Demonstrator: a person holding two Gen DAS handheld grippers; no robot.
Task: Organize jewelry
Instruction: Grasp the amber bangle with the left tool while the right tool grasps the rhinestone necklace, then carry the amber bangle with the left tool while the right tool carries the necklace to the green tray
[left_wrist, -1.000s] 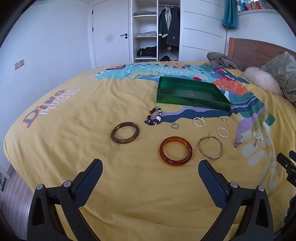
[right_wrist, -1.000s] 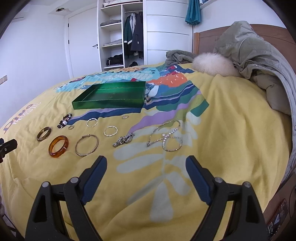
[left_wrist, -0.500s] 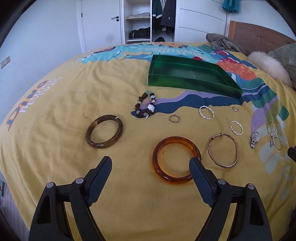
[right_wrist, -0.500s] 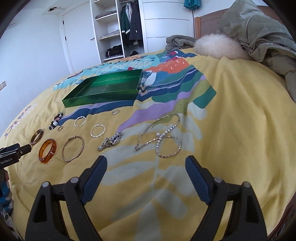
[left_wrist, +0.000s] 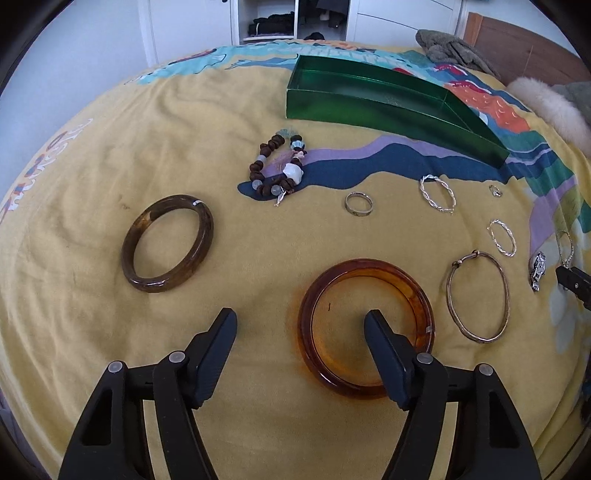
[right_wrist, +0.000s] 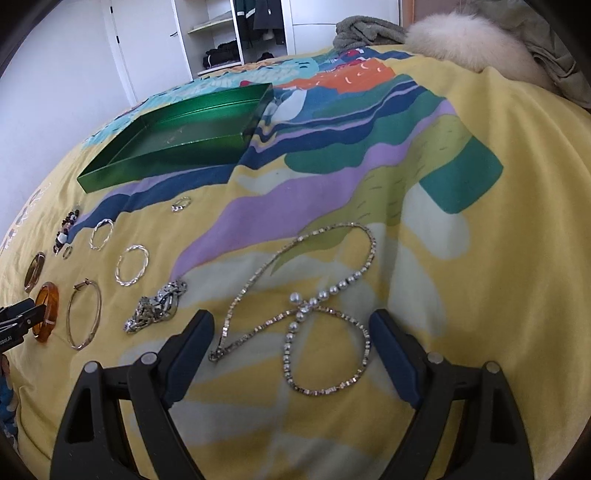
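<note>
Jewelry lies on a yellow bedspread before an empty green tray (left_wrist: 388, 110), also in the right wrist view (right_wrist: 159, 166). My left gripper (left_wrist: 301, 319) is open, its right finger over the hole of an amber bangle (left_wrist: 314, 332), its left finger outside the ring. A brown bangle (left_wrist: 168, 243), a bead bracelet (left_wrist: 280, 166), a small ring (left_wrist: 359, 204) and a thin metal bangle (left_wrist: 478, 297) lie around. My right gripper (right_wrist: 291, 325) is open, low over a pearl and rhinestone necklace (right_wrist: 317, 299). A watch (right_wrist: 157, 306) lies to its left.
Twisted silver hoops (right_wrist: 131, 264) (right_wrist: 100, 233) and a tiny ring (right_wrist: 181, 204) lie between the tray and the grippers. A fur pillow (right_wrist: 469, 44) and clothes sit at the headboard. A wardrobe stands beyond the bed.
Both grippers have moved forward and down. The left one now straddles the near-left rim of the amber bangle. The right one now hangs just over the necklace.
</note>
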